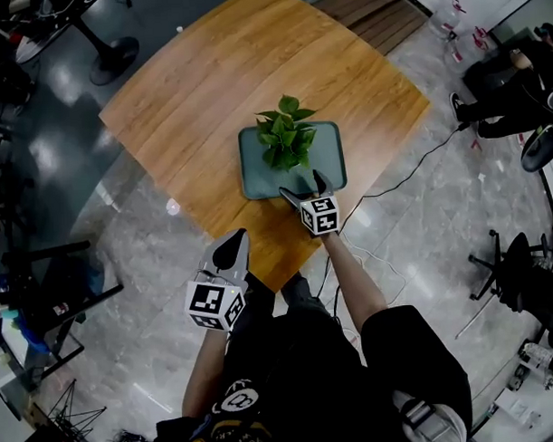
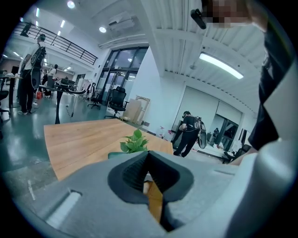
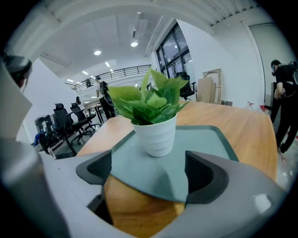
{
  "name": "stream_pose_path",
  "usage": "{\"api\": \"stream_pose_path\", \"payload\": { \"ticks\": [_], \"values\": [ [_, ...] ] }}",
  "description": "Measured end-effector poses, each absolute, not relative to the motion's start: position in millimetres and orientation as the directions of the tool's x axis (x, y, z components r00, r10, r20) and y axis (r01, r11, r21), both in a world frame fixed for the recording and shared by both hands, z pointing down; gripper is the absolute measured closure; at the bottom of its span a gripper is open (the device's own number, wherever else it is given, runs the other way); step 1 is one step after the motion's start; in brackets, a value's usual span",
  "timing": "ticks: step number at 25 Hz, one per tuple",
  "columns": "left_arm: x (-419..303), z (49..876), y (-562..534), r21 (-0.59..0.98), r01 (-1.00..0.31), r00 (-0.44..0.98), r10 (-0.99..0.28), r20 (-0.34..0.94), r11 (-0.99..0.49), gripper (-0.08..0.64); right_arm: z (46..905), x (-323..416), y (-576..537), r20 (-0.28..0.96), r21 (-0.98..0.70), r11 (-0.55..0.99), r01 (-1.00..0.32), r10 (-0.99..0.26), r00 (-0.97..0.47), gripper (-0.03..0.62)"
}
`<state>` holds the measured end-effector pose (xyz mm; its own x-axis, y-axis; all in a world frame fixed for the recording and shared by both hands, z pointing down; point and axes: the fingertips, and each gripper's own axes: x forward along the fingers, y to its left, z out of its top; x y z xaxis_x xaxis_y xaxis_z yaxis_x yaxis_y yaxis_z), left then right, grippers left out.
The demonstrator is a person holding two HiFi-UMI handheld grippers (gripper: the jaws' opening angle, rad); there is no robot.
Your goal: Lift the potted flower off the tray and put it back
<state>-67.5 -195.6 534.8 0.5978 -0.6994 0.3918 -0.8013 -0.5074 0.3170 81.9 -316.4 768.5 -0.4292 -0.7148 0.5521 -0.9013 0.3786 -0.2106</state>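
A potted flower (image 1: 287, 141) with green leaves stands in a white ribbed pot (image 3: 158, 135) on a grey-green tray (image 1: 255, 178) in the middle of a wooden table (image 1: 199, 91). My right gripper (image 1: 307, 189) hovers at the tray's near edge, open, its jaws wide apart with the tray's near corner (image 3: 158, 186) between them and the pot a short way ahead. My left gripper (image 1: 232, 251) hangs by the table's near corner, shut and holding nothing. From the left gripper view the plant (image 2: 135, 142) shows just above the closed tips (image 2: 148, 155).
A black cable (image 1: 411, 170) runs across the glossy floor at the right of the table. An office chair (image 1: 514, 271) stands at the right, a chair base (image 1: 112, 58) at the upper left, a dark rack (image 1: 44, 296) at the left. People stand in the background.
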Motion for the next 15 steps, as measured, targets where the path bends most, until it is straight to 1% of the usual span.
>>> {"api": "stream_pose_path", "payload": {
  "ticks": [1, 3, 4, 5, 6, 7, 10, 13, 15],
  "values": [
    [-68, 535, -195, 0.313, -0.801, 0.598, -0.698, 0.394, -0.509, 0.562, 759, 87, -298, 0.550, -0.235, 0.360, -0.903, -0.717, -0.429, 0.120],
    [-71, 534, -193, 0.310, -0.803, 0.596, -0.698, 0.397, -0.509, 0.563, 728, 100, -263, 0.526, -0.276, 0.320, -0.906, -0.739, -0.421, 0.278],
    [-72, 533, -192, 0.311, -0.803, 0.596, -0.700, 0.394, -0.509, 0.563, 708, 107, -248, 0.506, -0.281, 0.303, -0.911, -0.759, -0.409, 0.383],
    [-71, 530, -192, 0.310, -0.800, 0.599, -0.701, 0.387, -0.513, 0.563, 685, 116, -235, 0.484, -0.273, 0.285, -0.919, -0.785, -0.387, 0.462],
    [-68, 527, -192, 0.307, -0.796, 0.605, -0.702, 0.377, -0.522, 0.561, 661, 125, -224, 0.461, -0.257, 0.269, -0.928, -0.810, -0.362, 0.567],
    [-64, 523, -191, 0.298, -0.792, 0.610, -0.703, 0.364, -0.533, 0.561, 636, 132, -213, 0.435, -0.243, 0.258, -0.935, -0.833, -0.343, 0.594],
    [-49, 517, -188, 0.249, -0.792, 0.611, -0.716, 0.338, -0.558, 0.561, 578, 146, -188, 0.353, -0.248, 0.247, -0.937, -0.877, -0.325, 0.594],
    [-35, 518, -180, 0.215, -0.798, 0.601, -0.723, 0.339, -0.563, 0.561, 538, 155, -171, 0.287, -0.246, 0.223, -0.943, -0.913, -0.291, 0.594],
    [-28, 508, -175, 0.206, -0.789, 0.613, -0.725, 0.314, -0.579, 0.561, 513, 154, -164, 0.249, -0.216, 0.228, -0.949, -0.927, -0.280, 0.594]
  ]
}}
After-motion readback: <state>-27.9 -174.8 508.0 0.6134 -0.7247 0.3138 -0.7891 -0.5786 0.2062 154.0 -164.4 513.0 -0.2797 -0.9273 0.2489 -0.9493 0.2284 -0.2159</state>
